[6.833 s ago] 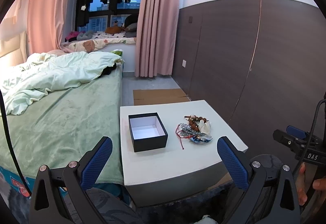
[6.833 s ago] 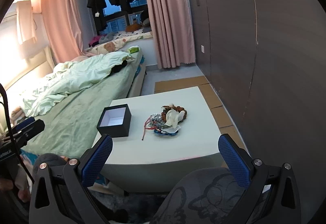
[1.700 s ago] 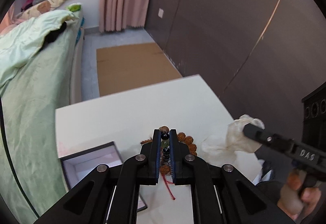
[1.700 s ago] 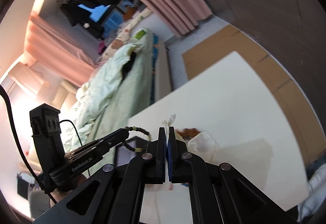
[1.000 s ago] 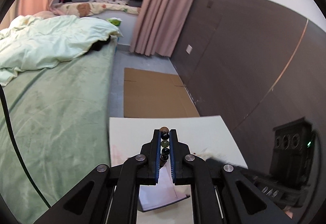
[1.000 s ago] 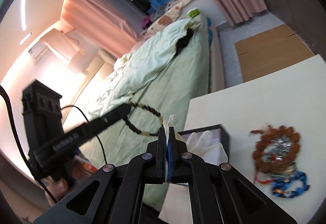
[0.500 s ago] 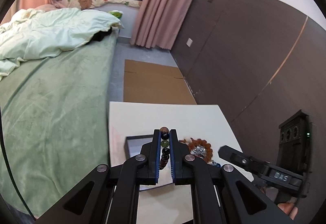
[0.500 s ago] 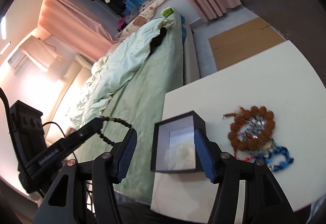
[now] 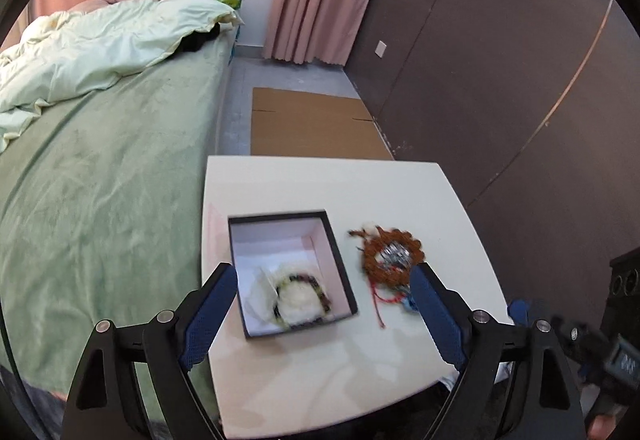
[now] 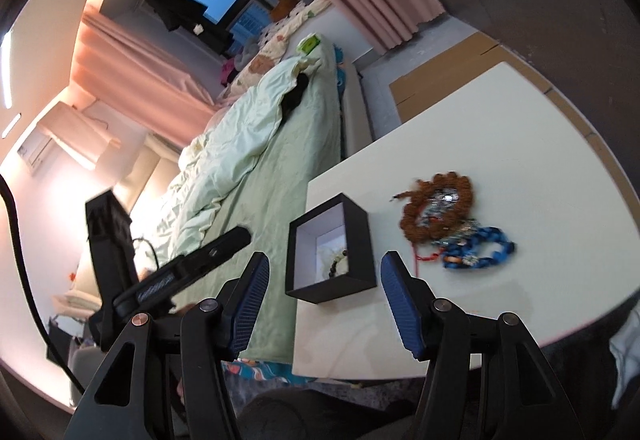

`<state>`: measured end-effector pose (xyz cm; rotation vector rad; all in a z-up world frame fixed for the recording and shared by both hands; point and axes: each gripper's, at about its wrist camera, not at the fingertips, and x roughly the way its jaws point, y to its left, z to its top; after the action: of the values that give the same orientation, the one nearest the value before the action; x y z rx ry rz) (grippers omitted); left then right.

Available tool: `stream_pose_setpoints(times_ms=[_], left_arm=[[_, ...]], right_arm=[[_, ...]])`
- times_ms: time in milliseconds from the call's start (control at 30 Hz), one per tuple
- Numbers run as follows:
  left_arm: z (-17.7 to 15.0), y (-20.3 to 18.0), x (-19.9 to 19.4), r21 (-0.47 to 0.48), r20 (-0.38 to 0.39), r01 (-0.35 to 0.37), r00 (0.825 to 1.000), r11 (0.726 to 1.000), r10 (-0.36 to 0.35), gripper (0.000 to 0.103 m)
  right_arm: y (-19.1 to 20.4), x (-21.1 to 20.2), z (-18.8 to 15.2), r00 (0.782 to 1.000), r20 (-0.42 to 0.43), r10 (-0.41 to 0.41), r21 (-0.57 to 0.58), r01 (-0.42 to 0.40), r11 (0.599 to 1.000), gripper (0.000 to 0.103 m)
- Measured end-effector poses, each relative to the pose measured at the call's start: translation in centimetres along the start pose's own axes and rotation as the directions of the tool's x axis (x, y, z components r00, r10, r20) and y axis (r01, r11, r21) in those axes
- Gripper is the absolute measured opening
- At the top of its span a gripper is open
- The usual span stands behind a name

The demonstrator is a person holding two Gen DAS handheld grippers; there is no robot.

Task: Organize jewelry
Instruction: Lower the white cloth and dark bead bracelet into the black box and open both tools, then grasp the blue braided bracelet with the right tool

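Dark bead bracelet (image 9: 303,296): it lies inside the black box, on the white cloth, toward the box's near wall. I count this piece as stowed.
White cloth (image 9: 276,300): crumpled on the box floor under the bracelet, filling the near half.
Black box (image 9: 340,268): my landmark. It sits on the white table (image 9: 320,183) near the edge by the bed, open side up.
Left gripper (image 9: 322,314): its jaws have just been opening and stand wide with nothing between them; the box shows through the gap, below and clear of the pads.
Right gripper (image 10: 324,304): jaws partly apart, gripping nothing, hanging off the box's near side.
Remaining pile: right of the box lie the brown bead bracelet (image 9: 390,254), a silver piece (image 9: 394,252) inside its ring, a red cord (image 9: 378,304) and a blue bracelet (image 10: 478,248), touching and probably tangled.
Step in hand, as I judge it: let go cleanly, then fetch the next piece.
How I'd do it well: lift my left gripper straight up from the box so a finger does not catch the cloth, then take one strand at the pile's outer edge and lift slowly, in case the cord drags the others along.
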<state>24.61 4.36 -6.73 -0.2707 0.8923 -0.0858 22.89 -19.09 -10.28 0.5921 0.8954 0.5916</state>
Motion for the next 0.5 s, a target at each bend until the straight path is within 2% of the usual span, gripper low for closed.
stream_pose_setpoints(times_ms=[200,300,500], left_arm=[[-1.1,-2.1,-1.3,0.023,0.0,0.012,1.0,1.0,-0.012,0.088],[-1.6,-3.1,-1.5,0.031,-0.008,0.046,0.999,0.998,-0.045,0.088],[-1.7,-4.4,-1.5,0.05,-0.001,0.063,0.998,0.997,-0.063,0.088]], right_arm=[[-1.8,-2.7,-0.1,0.997,0.019,-0.071,0.055,0.07,0.996,0.059],[-2.5,-3.4,0.2,0.994,0.023,-0.107,0.071,0.105,0.992,0.059],[-4.4,-3.7,0.2,0.991,0.005,-0.132,0.124,0.13,0.984,0.059]])
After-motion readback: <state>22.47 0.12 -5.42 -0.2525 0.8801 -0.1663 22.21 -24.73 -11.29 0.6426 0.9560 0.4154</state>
